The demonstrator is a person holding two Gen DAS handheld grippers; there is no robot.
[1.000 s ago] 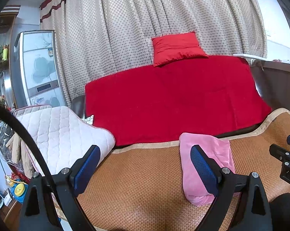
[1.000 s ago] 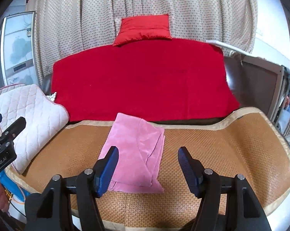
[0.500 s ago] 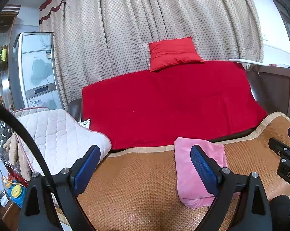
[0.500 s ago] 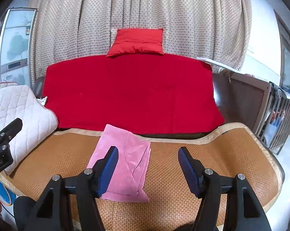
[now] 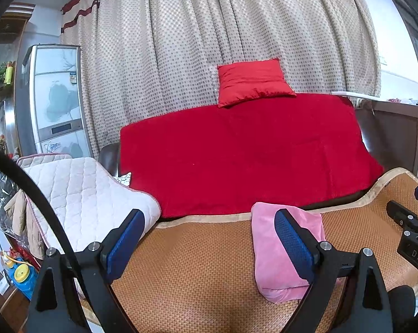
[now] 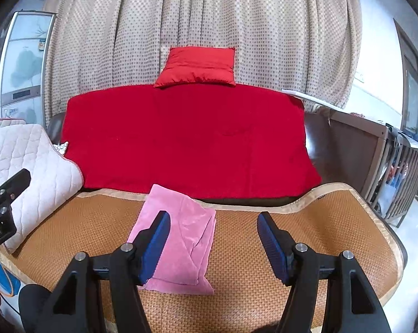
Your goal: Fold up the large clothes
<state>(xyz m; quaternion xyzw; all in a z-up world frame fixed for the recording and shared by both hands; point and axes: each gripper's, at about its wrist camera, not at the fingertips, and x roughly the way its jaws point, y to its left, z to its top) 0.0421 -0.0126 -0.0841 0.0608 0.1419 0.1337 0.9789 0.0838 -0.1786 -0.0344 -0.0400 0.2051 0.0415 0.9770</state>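
Observation:
A pink garment (image 6: 186, 238), folded into a narrow rectangle, lies flat on the woven brown mat (image 6: 306, 222). My right gripper (image 6: 213, 217) hovers above its near end, open, with nothing between the blue pads. In the left wrist view the same pink garment (image 5: 270, 266) lies to the right, partly hidden behind the right finger. My left gripper (image 5: 209, 216) is open over bare mat (image 5: 195, 263) and holds nothing. Each gripper shows at the edge of the other's view: the right gripper (image 5: 408, 222) and the left gripper (image 6: 6, 194).
Behind the mat a red blanket (image 6: 186, 138) covers a sofa, with a red cushion (image 6: 198, 66) on top and a dotted curtain behind. A quilted white pad (image 5: 78, 194) sits at the left, a fridge (image 5: 53, 97) beyond it. A wooden crib (image 6: 397, 172) stands at the right.
The right gripper has lifted a little and tilted upward, so the pink garment sits farther off in its view. The left gripper has hardly moved. Both stay open and the garment lies untouched.

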